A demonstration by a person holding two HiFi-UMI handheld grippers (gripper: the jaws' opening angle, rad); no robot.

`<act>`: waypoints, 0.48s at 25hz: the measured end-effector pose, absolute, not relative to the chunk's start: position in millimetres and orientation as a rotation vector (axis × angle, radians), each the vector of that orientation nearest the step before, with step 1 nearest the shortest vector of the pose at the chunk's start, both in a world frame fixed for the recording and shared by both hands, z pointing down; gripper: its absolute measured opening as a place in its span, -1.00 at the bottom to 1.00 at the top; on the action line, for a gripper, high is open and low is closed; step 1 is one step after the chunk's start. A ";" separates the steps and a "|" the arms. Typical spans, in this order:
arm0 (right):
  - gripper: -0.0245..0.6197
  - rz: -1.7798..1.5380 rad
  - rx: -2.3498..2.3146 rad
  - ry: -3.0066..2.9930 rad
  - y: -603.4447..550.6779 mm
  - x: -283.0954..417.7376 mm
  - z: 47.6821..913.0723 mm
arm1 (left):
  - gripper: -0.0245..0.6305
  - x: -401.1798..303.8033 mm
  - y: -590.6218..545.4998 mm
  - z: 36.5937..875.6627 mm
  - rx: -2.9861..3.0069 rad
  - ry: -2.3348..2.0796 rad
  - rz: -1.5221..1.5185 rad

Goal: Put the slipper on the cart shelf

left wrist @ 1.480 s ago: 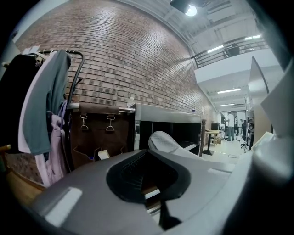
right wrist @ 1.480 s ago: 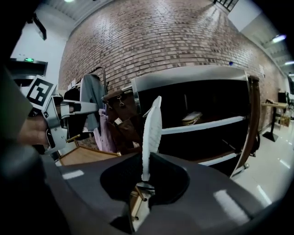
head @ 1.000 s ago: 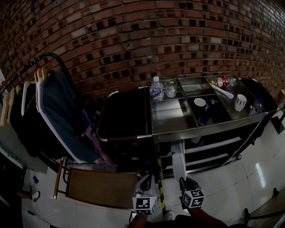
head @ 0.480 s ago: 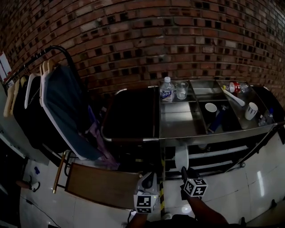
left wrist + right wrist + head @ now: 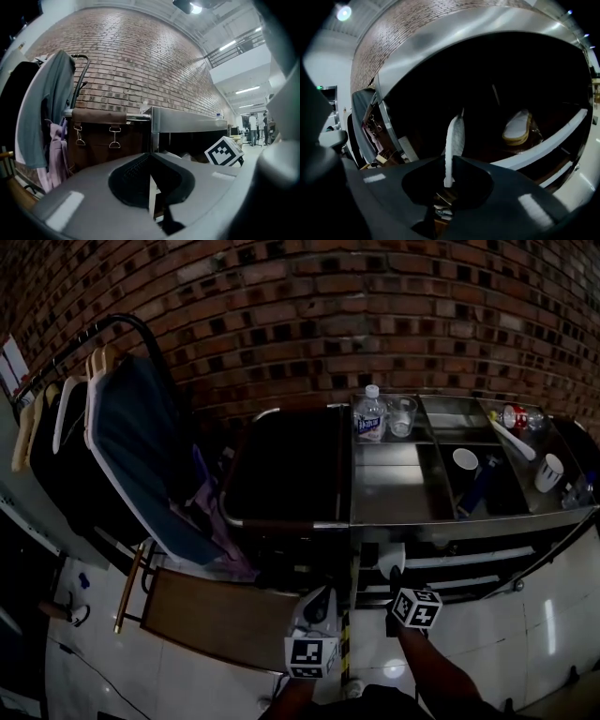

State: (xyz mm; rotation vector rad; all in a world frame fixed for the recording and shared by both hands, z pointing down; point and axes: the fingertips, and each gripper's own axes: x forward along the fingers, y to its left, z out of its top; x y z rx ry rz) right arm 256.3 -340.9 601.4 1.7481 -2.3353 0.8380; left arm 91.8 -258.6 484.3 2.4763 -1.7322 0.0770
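Keep the right gripper [image 5: 449, 180] clamped on the white slipper [image 5: 454, 140], pinched edge-on and upright in front of the dark bay under the steel top of the cart [image 5: 403, 493]. Carry it in above the pale front rail of the cart shelf [image 5: 553, 136], clear of that rail and of the steel lip overhead. Roll the sole flat before lowering, probably just beside the other slipper [image 5: 516, 126] lying inside, not on top of it. Release only once settled on the shelf. Leave the left gripper [image 5: 150, 187], jaws together on nothing, aside and facing the brown buckled bag [image 5: 98, 136].
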 end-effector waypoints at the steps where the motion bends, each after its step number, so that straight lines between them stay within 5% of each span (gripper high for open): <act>1: -0.80 0.854 1.755 -2.333 -344.6 257.3 603.3 | -0.87 90.3 -258.1 483.9 2.477 -1.743 0.084; 12: -0.78 0.895 1.807 -2.252 -371.6 268.1 624.0 | -0.87 77.6 -246.7 495.0 2.446 -1.768 0.134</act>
